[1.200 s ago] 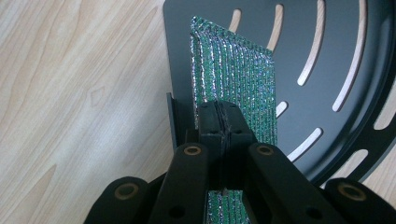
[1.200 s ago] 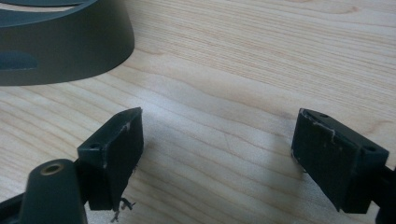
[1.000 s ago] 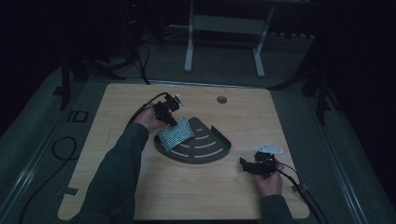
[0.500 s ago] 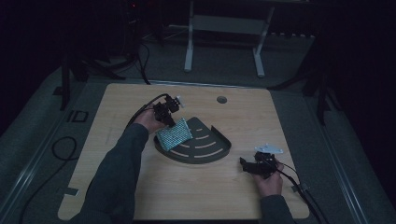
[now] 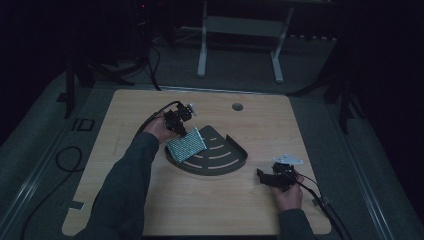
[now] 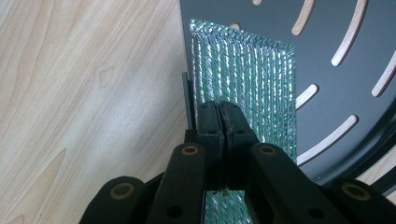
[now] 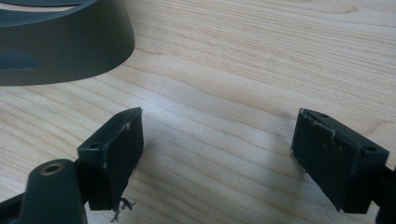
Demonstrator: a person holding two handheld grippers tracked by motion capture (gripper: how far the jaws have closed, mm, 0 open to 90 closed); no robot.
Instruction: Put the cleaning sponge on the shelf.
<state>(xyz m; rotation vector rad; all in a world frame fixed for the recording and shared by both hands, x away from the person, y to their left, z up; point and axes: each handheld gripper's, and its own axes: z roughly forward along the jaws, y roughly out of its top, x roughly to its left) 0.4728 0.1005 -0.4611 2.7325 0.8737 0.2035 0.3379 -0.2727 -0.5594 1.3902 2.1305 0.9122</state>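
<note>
A green and silver woven pad (image 5: 186,145) lies tilted over the left edge of a dark grey fan-shaped tray (image 5: 225,160) with curved slots. My left gripper (image 5: 181,131) is at the pad's far end, shut on its edge. In the left gripper view the two jaws (image 6: 223,109) meet with the pad (image 6: 247,74) pinched between them, and the tray floor (image 6: 336,28) lies beneath. My right gripper (image 5: 261,176) rests low on the table, right of the tray. It is open and nothing sits between its jaws (image 7: 217,121). The tray's curved wall (image 7: 60,42) shows ahead to the left.
The light wooden table (image 5: 300,125) has a round cable hole (image 5: 237,106) near its far edge. Cables trail from both grippers. A white stand (image 5: 240,30) and dark floor lie beyond the table.
</note>
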